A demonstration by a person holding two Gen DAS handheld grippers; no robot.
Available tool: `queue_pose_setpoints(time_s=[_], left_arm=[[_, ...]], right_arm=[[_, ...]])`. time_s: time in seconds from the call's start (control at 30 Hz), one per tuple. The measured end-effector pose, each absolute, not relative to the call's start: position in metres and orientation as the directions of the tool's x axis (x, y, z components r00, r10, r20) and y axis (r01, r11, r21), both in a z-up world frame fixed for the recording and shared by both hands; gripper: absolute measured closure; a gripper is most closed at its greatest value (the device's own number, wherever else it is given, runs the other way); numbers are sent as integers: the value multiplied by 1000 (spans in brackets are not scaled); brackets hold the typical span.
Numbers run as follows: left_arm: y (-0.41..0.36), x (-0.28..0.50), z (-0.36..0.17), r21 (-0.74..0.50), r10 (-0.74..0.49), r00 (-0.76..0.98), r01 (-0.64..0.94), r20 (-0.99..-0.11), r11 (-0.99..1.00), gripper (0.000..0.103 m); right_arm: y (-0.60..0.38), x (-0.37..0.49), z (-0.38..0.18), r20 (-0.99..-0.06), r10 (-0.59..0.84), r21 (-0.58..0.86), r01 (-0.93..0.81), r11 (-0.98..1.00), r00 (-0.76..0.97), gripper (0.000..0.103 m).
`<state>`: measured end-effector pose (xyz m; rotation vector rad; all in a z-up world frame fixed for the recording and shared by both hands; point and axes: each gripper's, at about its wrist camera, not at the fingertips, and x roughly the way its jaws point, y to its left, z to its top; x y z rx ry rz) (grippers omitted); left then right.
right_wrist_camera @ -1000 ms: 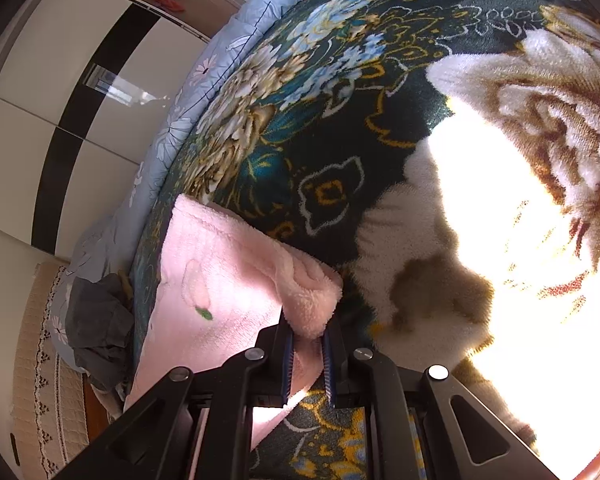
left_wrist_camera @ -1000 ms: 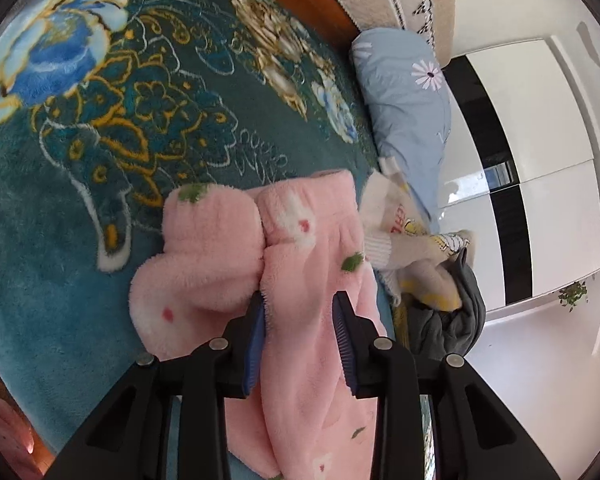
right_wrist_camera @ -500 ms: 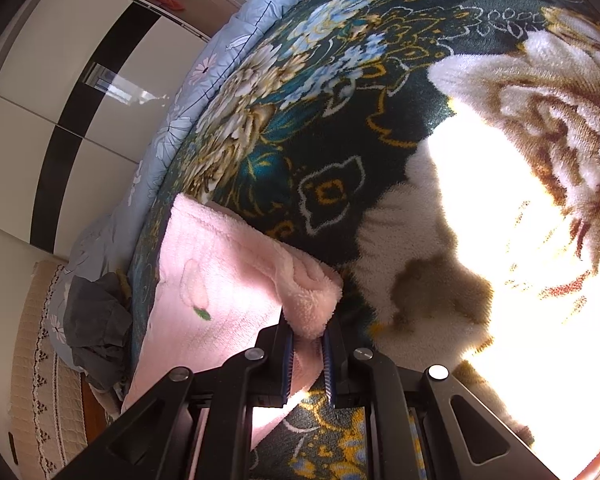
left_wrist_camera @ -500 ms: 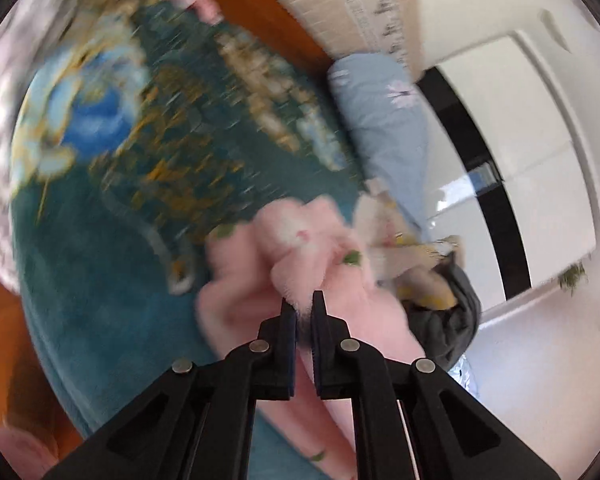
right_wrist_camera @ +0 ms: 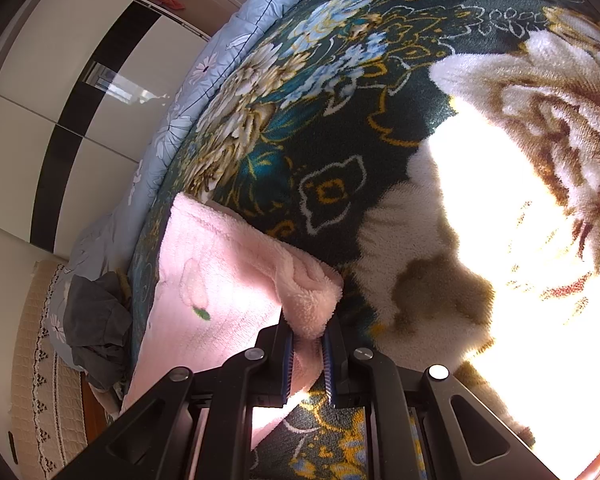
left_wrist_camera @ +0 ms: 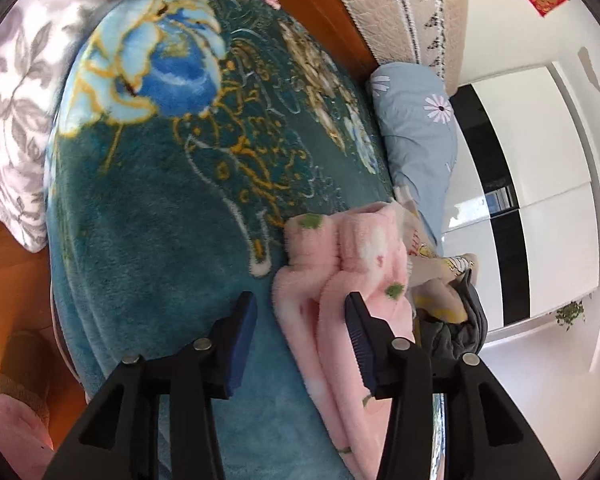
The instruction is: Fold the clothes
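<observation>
A fluffy pink garment (left_wrist_camera: 364, 252) with small green and red spots lies bunched on the teal flowered blanket (left_wrist_camera: 160, 220). My left gripper (left_wrist_camera: 300, 304) hovers just short of it with its jaws opening. The garment's near edge sits between the blue pads, and neither pad presses on it. In the right wrist view the same pink garment (right_wrist_camera: 220, 272) stretches off to the left. My right gripper (right_wrist_camera: 307, 332) is shut on its folded corner, which bulges up out of the pads.
A light blue flowered quilt (left_wrist_camera: 416, 132) lies along the bed's far side. A heap of other clothes (left_wrist_camera: 448, 284) with a dark grey piece (right_wrist_camera: 96, 320) sits beside the pink garment. A slipper (left_wrist_camera: 20, 356) stands on the wooden floor. Bright sun falls on the blanket (right_wrist_camera: 500, 220).
My left gripper closed on the pink fold half a second ago, and has since opened and drawn back toward the bed's edge. The right gripper and its corner have not moved.
</observation>
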<state>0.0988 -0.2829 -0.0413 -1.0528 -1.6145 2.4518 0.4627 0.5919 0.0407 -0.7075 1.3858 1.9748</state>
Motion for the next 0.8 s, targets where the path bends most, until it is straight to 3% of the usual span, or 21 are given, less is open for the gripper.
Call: queue_pose_setpoints(time_s=[0.13, 0.37, 0.63, 0.7, 0.8], left_arm=[[-283, 94, -41, -841, 392, -781, 293, -485, -455, 47], [-280, 78, -48, -898, 478, -781, 234, -402, -374, 46], [-261, 65, -35, -847, 462, -744, 263, -483, -462, 48], [-260, 63, -36, -834, 444, -737, 297, -510, -466, 64], [-262, 61, -36, -825, 432, -726, 339, -535, -453, 76]], right_arm=[[592, 463, 40, -722, 178, 621, -740, -258, -668, 89], [591, 463, 40, -724, 179, 619, -742, -257, -666, 89], [592, 463, 39, -721, 175, 626, -738, -252, -671, 89], [593, 462, 39, -728, 170, 620, -744, -248, -664, 89], [595, 459, 39, -740, 167, 610, -755, -242, -652, 89]])
